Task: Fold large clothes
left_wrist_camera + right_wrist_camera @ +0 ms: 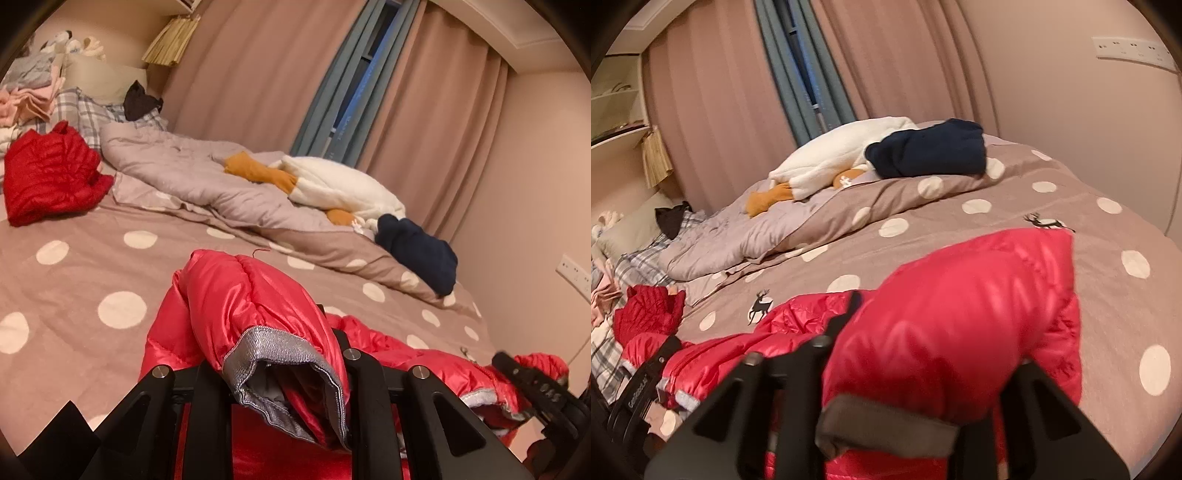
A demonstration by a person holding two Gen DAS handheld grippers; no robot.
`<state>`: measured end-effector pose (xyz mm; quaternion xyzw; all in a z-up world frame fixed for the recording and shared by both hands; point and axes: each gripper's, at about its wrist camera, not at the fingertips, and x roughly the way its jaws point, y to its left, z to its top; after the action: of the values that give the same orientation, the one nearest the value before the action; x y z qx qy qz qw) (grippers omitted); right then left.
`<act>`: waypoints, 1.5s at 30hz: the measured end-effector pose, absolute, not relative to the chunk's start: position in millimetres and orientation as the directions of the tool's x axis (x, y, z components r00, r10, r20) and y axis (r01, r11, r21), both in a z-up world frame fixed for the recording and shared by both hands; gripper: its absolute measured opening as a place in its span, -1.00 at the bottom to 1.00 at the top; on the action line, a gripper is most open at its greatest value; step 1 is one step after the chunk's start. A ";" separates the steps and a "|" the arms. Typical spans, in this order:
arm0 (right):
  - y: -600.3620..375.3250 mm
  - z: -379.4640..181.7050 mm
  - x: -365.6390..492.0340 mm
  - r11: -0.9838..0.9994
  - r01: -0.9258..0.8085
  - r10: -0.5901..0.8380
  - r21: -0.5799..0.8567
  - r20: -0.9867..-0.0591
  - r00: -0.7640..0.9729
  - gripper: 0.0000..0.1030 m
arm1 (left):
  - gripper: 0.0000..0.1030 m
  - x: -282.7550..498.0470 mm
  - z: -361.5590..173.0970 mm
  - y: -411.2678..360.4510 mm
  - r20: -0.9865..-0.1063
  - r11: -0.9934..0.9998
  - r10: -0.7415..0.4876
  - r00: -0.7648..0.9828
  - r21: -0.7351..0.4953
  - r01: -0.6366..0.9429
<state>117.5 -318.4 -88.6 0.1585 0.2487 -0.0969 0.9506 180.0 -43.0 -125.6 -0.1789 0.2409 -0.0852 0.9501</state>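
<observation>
Red puffer jacket (pixel 236 295): one cuff between each part-open tongs, left (pixel 273 398) and right (pixel 886 417); pad contact unclear.

The left wrist view is looking forward and slightly down from just behind the left gripper (pixel 273 373), very near the shiny red quilted down jacket (pixel 236 295) that is filling its lower half. It is facing across the taupe bedspread with white polka dots (pixel 74 280) toward the dusty-pink pleated curtains (pixel 266 74). The right wrist view is sitting equally close behind the right gripper (pixel 923 406), facing the same way. Both are sharing the jacket, the white plush toy with orange limbs (pixel 340 184) (beside the folded navy garment (pixel 417 251)) and each other's gripper.
</observation>
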 end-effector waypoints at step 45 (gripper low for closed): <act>-338.5 -70.1 111.2 0.909 0.267 -0.135 0.319 -0.381 0.915 1.00 | 0.95 184.8 -125.2 18.0 -0.376 0.877 -0.083 0.923 -0.468 -0.112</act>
<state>111.2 -338.5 -70.1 0.1856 0.1780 -0.1048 0.9607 184.8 18.0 -125.2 -0.2481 0.1963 0.0076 0.9486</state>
